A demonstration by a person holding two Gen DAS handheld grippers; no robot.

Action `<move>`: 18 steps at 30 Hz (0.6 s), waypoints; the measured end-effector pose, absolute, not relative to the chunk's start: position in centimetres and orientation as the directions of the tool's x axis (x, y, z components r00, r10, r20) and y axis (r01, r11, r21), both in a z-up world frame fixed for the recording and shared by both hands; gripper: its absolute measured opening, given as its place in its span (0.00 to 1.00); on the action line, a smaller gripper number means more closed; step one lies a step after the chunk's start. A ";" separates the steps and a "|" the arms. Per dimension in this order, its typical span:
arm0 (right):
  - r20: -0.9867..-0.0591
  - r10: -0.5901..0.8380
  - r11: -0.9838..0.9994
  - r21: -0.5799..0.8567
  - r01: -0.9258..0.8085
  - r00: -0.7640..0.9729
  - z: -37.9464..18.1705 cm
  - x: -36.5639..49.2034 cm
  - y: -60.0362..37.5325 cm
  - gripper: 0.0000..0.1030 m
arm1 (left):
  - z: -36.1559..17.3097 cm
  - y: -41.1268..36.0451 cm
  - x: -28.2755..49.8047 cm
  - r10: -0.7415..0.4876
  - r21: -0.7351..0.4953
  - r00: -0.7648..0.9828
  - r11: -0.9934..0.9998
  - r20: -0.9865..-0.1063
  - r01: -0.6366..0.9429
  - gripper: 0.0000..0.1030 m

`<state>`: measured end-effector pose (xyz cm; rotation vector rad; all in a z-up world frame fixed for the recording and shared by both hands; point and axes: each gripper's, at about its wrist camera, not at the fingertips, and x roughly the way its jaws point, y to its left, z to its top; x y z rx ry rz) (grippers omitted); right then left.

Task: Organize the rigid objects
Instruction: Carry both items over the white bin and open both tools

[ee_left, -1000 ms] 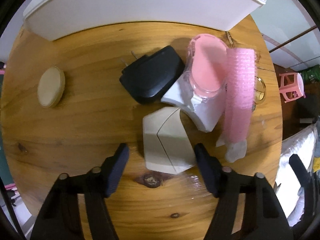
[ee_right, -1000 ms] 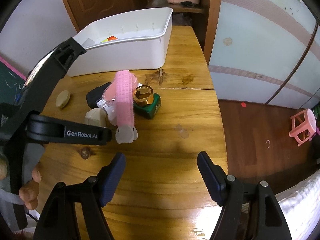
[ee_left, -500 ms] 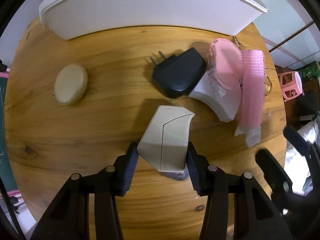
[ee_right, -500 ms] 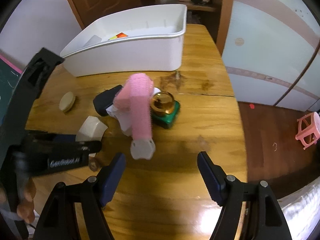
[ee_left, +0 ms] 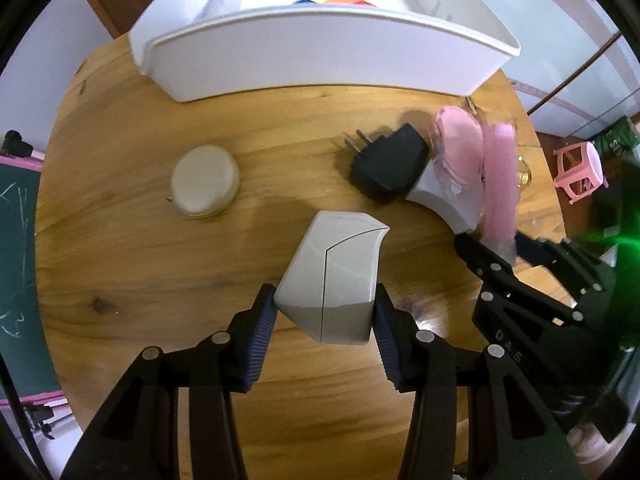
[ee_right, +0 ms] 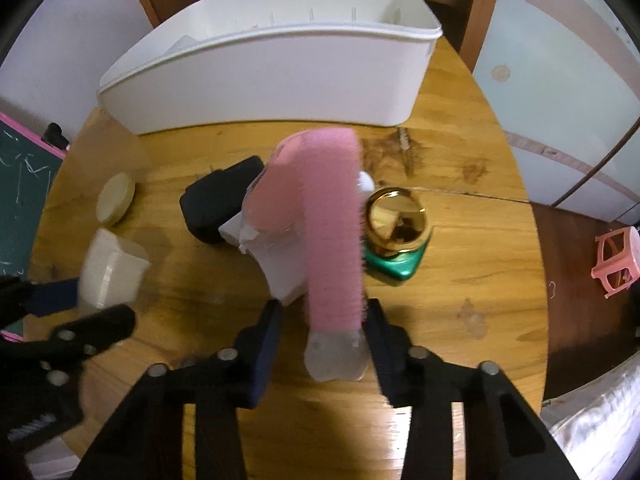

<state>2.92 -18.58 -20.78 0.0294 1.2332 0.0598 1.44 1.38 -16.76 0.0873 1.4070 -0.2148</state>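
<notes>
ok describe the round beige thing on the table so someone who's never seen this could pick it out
Start at the white bin at the far side of the wooden table. In front of its left end, alone on bare wood, lies the round beige disc. It is flat, pale and stands apart, unlike the black plug adapter and pink items clustered to the right.

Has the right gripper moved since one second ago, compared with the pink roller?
Yes. The right gripper has advanced to the pink roller, which lies on the wooden table; its fingers now flank the roller's near end, not yet shut.
</notes>
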 end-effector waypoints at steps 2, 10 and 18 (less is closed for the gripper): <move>-0.942 0.055 0.998 0.046 -0.035 0.330 -20.8 2.7 -18.4 0.27 | -16.2 2.4 1.4 -0.100 -0.070 0.153 0.979 -0.983 0.192 0.49; -0.926 0.079 0.996 0.060 -0.064 0.370 -18.7 0.4 -17.4 0.27 | -14.4 2.4 2.0 -0.099 -0.069 0.170 0.982 -0.980 0.175 0.49; -0.902 0.134 0.989 0.093 -0.118 0.410 -12.9 -0.3 -16.9 0.27 | -10.5 -0.8 5.0 -0.074 -0.030 0.221 0.980 -0.972 0.197 0.49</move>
